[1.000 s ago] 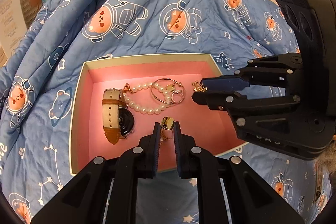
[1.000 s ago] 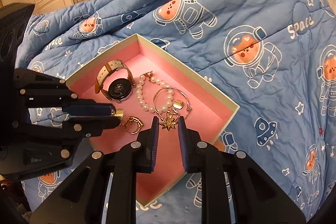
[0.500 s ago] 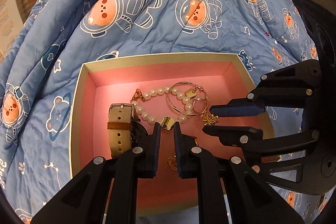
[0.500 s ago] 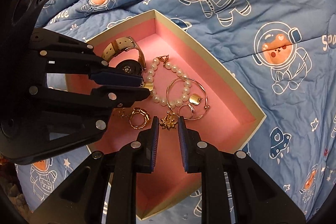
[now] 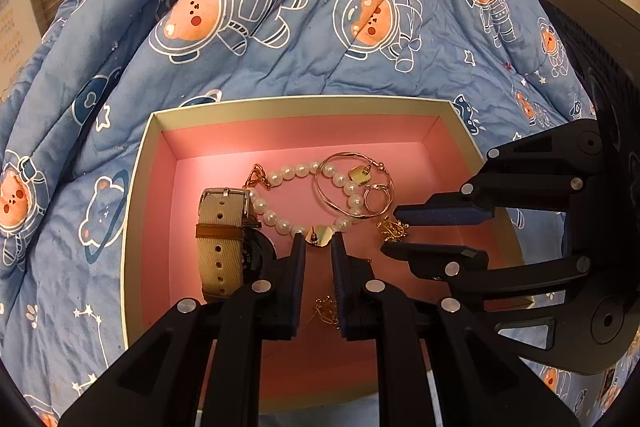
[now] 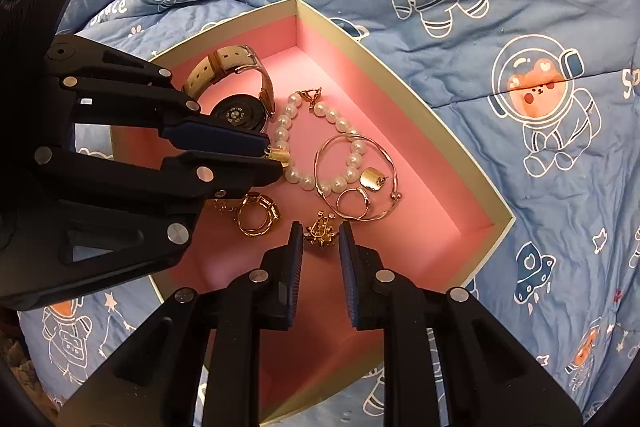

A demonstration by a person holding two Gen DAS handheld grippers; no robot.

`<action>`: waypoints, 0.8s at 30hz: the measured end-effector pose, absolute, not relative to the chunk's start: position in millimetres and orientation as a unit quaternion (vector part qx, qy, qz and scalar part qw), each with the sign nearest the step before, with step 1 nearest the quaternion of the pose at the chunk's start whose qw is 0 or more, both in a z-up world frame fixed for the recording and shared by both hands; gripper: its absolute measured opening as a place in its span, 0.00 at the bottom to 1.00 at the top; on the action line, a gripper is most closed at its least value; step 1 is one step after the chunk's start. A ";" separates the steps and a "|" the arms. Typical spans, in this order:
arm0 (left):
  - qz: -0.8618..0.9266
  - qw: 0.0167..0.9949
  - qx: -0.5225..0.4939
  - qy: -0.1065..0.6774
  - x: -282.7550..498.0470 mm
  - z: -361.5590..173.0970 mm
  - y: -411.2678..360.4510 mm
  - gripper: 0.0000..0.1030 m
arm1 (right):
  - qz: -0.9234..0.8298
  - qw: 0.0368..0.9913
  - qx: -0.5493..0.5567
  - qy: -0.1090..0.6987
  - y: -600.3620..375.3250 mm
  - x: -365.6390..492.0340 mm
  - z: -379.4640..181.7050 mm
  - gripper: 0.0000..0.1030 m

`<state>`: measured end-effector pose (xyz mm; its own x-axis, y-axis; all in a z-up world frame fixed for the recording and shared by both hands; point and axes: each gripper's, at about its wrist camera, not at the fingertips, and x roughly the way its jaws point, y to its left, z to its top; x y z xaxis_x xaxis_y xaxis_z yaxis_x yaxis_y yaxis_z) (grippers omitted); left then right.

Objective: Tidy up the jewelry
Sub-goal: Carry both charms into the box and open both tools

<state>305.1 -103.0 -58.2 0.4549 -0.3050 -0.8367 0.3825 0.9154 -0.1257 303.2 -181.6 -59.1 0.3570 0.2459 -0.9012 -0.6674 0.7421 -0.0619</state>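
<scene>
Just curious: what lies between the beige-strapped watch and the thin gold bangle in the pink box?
The white pearl bracelet, seen in both wrist views.

Watch (image 5: pixel 224 235), pearl bracelet (image 5: pixel 296 199) and rings lie in the box (image 5: pixel 296 107) on the quilt (image 5: pixel 280 27).

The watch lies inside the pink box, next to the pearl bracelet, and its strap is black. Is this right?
Not quite: the strap is not black but beige, with a brown loop around it. The left wrist view shows this. The rest holds: the watch lies inside the pink box, next to the pearl bracelet.
</scene>
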 end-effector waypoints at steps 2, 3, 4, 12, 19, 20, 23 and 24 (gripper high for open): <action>-0.204 0.852 0.039 0.481 305.1 -57.8 -103.2 0.17 | 0.286 0.795 -0.218 0.488 -179.9 302.5 -60.4 0.19; -0.204 0.852 0.038 0.480 305.1 -57.7 -103.5 0.21 | 0.286 0.796 -0.218 0.488 -179.6 302.2 -60.6 0.19; -0.203 0.855 0.036 0.477 304.5 -56.7 -103.1 0.26 | 0.286 0.796 -0.217 0.487 -179.6 301.9 -60.8 0.19; -0.201 0.871 0.017 0.449 295.2 -39.5 -96.2 0.43 | 0.282 0.819 -0.200 0.458 -186.7 299.4 -49.1 0.53; -0.191 0.894 -0.031 0.404 278.5 -10.4 -74.1 0.72 | 0.274 0.845 -0.190 0.419 -197.0 287.0 -28.0 0.58; -0.186 0.898 -0.039 0.397 275.9 -6.6 -70.1 0.74 | 0.268 0.849 -0.190 0.415 -197.8 285.4 -25.9 0.70; -0.182 0.903 -0.060 0.385 270.1 1.5 -59.9 0.78 | 0.254 0.864 -0.188 0.392 -200.2 275.0 -19.1 0.76; -0.181 0.903 -0.065 0.383 267.1 3.0 -57.1 0.79 | 0.253 0.866 -0.184 0.390 -202.4 271.7 -17.1 0.76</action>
